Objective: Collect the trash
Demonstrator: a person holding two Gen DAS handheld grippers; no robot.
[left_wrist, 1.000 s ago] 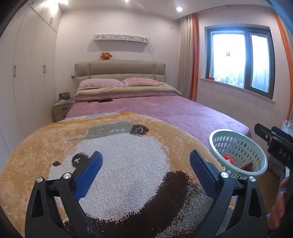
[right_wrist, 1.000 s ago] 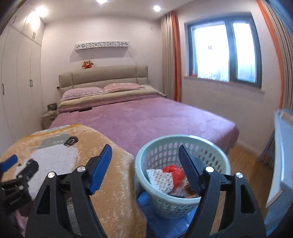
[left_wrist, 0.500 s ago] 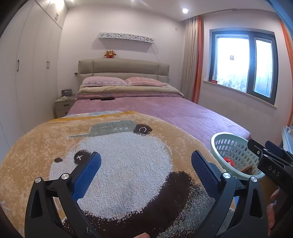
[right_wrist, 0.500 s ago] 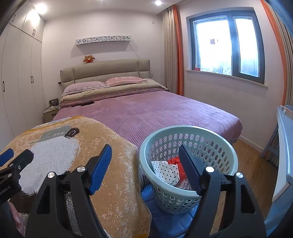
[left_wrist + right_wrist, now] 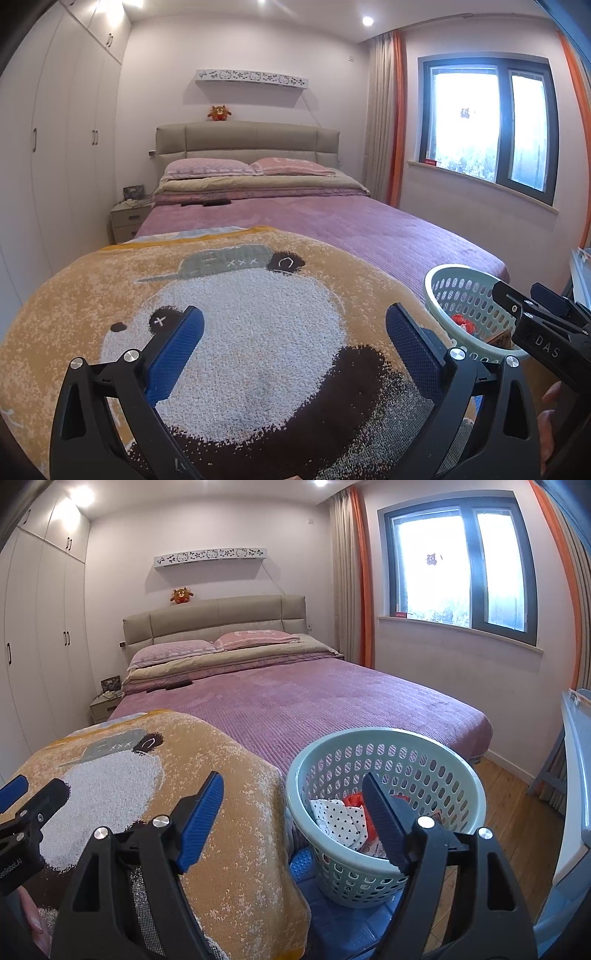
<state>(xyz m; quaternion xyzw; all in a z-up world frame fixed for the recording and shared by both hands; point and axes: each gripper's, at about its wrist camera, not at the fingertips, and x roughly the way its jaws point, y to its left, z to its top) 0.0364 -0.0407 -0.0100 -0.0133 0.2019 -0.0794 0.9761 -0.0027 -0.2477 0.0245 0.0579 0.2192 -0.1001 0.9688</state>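
Observation:
A pale green perforated basket (image 5: 436,738) stands on a blue stool (image 5: 354,923) at the foot of the bed, also in the left wrist view (image 5: 439,273). It holds a white dotted wrapper (image 5: 341,821) and red trash (image 5: 352,799). My right gripper (image 5: 293,794) is open and empty, held near the basket's left rim. My left gripper (image 5: 295,325) is open and empty above the panda blanket (image 5: 258,325). The right gripper's tip also shows in the left wrist view (image 5: 535,306).
A bed with a purple cover (image 5: 314,701) fills the middle, with dark objects (image 5: 207,202) near the pillows. A nightstand (image 5: 129,219) and white wardrobes (image 5: 55,147) are left. The window wall (image 5: 461,565) and wood floor (image 5: 517,812) are right.
Both grippers have pulled back and tilted up a little, so the basket sits lower and farther in each view. Both stay open and empty.

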